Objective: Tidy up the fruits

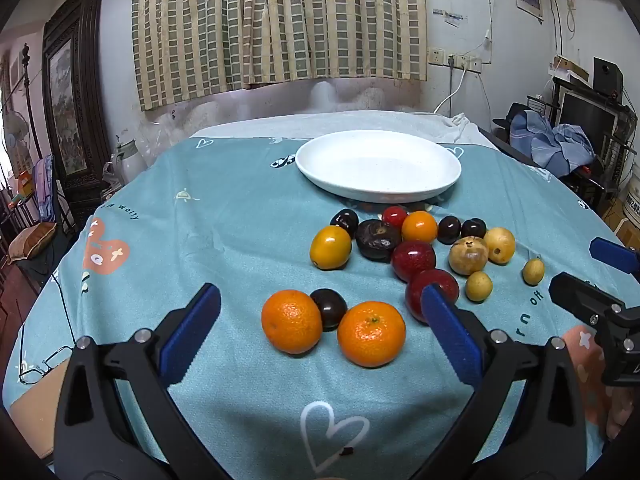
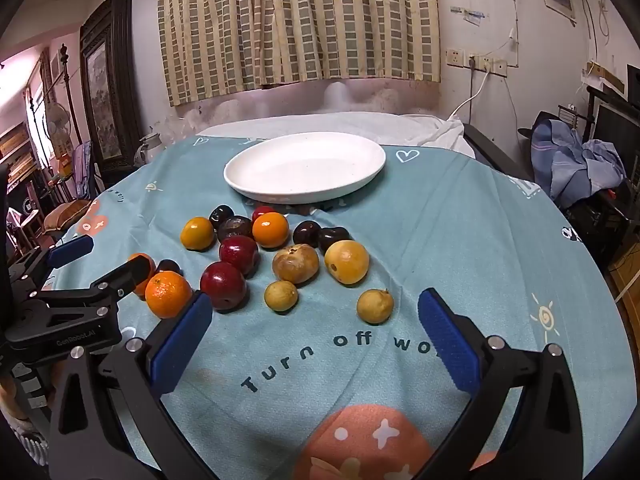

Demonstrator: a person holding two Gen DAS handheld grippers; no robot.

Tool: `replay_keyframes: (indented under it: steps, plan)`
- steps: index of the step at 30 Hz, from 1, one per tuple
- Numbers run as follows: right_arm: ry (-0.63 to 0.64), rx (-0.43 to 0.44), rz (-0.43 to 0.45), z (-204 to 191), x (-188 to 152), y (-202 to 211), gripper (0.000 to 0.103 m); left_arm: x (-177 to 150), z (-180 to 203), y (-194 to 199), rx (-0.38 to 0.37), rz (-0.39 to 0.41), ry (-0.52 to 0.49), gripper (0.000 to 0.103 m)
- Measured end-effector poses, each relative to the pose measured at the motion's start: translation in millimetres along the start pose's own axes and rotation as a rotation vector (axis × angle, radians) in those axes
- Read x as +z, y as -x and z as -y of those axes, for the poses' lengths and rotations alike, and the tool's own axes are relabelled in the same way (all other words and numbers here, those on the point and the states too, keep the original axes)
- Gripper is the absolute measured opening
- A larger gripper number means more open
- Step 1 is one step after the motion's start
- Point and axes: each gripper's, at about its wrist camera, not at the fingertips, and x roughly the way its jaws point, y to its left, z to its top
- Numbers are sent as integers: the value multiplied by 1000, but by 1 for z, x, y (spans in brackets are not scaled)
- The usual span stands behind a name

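While both grippers hover with fingers spread wide and nothing between them, the fruits lie loose on the tablecloth in front of the white plate. Two oranges lie nearest the left gripper; small yellow fruits lie nearest the right gripper.
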Motion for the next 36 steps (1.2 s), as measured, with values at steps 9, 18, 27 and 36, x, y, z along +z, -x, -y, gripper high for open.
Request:
replay_keyframes:
  steps: [9,18,27,36]
  plan:
    - [0,1,2,0,-1,1,102,0,0,0,4,-2,-4,101]
    - [0,2,5,-3,0,1,102,0,0,0,4,-3,-4,101]
    - [0,3,7,-2,1,2,102,0,0,0,3,-4,-4,101]
    - [0,2,7,-5,1,1,102,0,0,0,3,-4,-3,101]
